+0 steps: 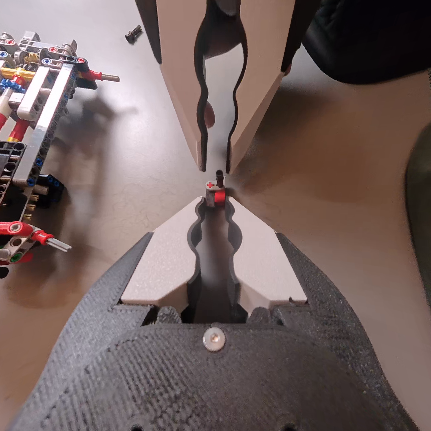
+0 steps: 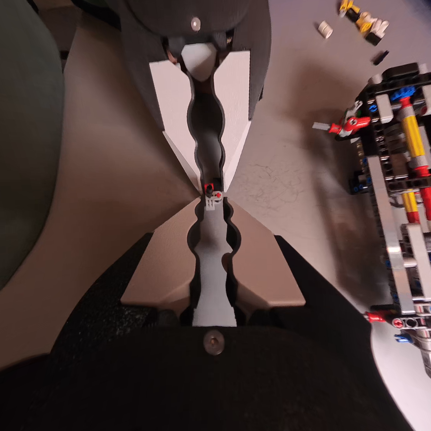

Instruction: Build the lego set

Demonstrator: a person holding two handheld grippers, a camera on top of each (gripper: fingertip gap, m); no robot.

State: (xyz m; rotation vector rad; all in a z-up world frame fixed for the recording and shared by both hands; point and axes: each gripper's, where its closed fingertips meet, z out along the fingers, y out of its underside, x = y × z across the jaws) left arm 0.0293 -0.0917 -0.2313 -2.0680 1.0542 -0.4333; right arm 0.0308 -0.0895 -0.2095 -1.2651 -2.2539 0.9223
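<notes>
My left gripper (image 1: 215, 199) is shut on a small grey and red connector (image 1: 213, 186) with a black pin (image 1: 219, 178) standing out of it. My right gripper (image 1: 215, 170) faces it tip to tip. Its jaws stand narrowly apart, and the pin sits just off its tips, beside one finger. In the right wrist view, the right gripper (image 2: 211, 200) has the connector (image 2: 215, 195) and pin (image 2: 208, 190) at its tips, with the left gripper (image 2: 212, 184) opposite. The large part-built Lego model (image 1: 42, 98) lies on the table to the side, also in the right wrist view (image 2: 396, 186).
A loose black pin (image 1: 133, 34) lies on the beige table (image 1: 303, 233). A white cylinder (image 2: 325, 29), a yellow and black cluster (image 2: 363, 23) and a small black piece (image 2: 380, 57) lie beyond the model. A dark green rounded object (image 2: 23, 140) borders the table. Less than 4 cm separates the two grippers' tips. From either gripper's tips it is about 25 cm to the white cylinder (image 2: 325, 29).
</notes>
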